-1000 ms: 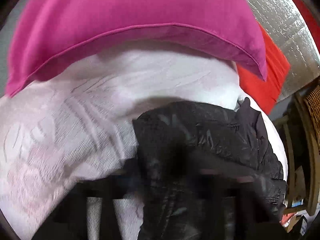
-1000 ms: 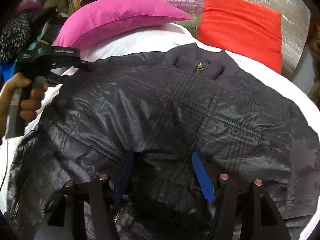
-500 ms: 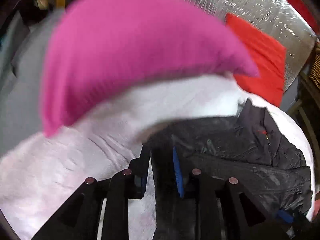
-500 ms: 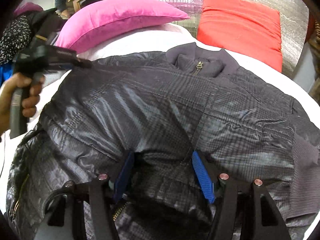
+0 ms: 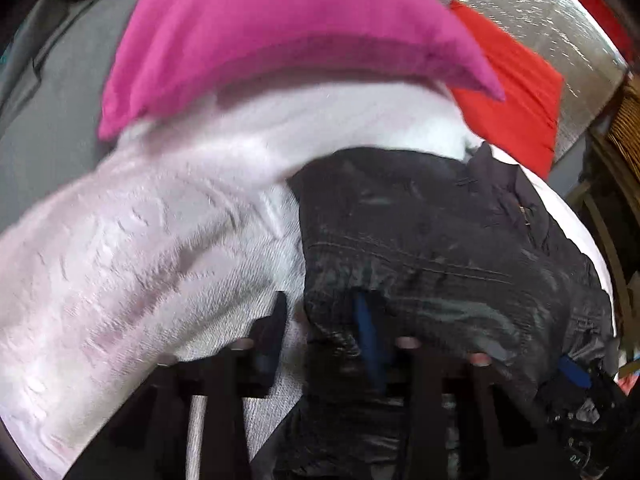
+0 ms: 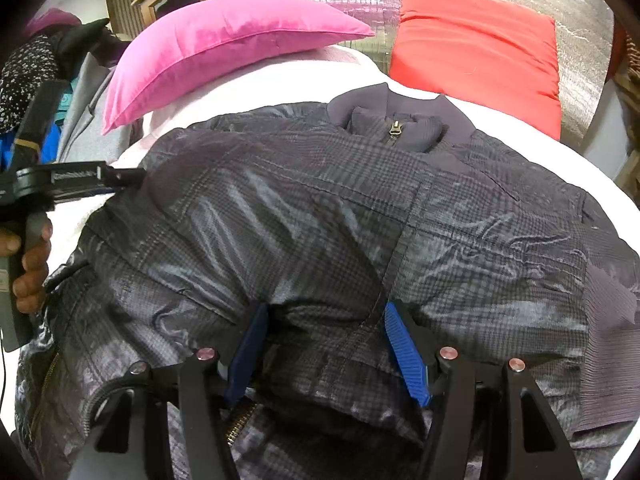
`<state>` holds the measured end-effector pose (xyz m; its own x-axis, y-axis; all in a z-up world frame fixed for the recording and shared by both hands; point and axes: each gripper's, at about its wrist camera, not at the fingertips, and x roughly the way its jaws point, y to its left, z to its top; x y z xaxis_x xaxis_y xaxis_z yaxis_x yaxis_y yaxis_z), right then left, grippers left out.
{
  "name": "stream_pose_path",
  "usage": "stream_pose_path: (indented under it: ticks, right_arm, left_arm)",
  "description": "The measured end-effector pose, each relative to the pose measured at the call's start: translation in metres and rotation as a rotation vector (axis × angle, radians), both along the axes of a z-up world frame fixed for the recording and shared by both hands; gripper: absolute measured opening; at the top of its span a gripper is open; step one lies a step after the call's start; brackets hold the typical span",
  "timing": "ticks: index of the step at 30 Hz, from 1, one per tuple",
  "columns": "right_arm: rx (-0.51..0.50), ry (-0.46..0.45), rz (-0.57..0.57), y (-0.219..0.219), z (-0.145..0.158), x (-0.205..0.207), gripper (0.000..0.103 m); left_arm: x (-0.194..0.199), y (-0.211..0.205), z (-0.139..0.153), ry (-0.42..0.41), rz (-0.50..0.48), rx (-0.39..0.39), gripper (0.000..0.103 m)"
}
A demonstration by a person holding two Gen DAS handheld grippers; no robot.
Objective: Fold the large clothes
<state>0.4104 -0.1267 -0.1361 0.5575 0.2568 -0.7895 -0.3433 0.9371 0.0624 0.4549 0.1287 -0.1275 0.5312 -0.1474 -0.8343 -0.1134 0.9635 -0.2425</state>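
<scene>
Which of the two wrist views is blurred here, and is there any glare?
Left wrist view: motion-blurred throughout, with the pink pillow and jacket smeared. Right wrist view: sharp, the jacket's zipper pull crisp; the silver foil backdrop shows bright glare, and fisheye bending curves the edges.

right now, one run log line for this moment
stage: folding | dark checked padded jacket on white bed cover | left gripper: at jacket edge | right gripper: open

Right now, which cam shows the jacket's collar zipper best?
The right wrist view: the zipper sits sharp and face-on, closed between the collar flaps of the jacket. In the left wrist view the collar is at the far right, edge-on and motion-blurred; only a faint glint of the zipper shows.
</scene>
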Motion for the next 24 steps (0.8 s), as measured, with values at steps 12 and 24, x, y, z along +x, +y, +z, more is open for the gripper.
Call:
stream_pose_path:
  ticks: [12,24]
  right_arm:
    - [0.035,0.028,-0.022,-0.004,0.008,0.002,0.066]
    - [0.342,0.129,-0.297,-0.166,0.027,0.000,0.075]
  left_arm:
    - [-0.049,-0.053,0.063,-0.254,0.029,0.231,0.063]
    - [-0.052,-0.184,0.005,-0.126,-0.242,0.290,0.064]
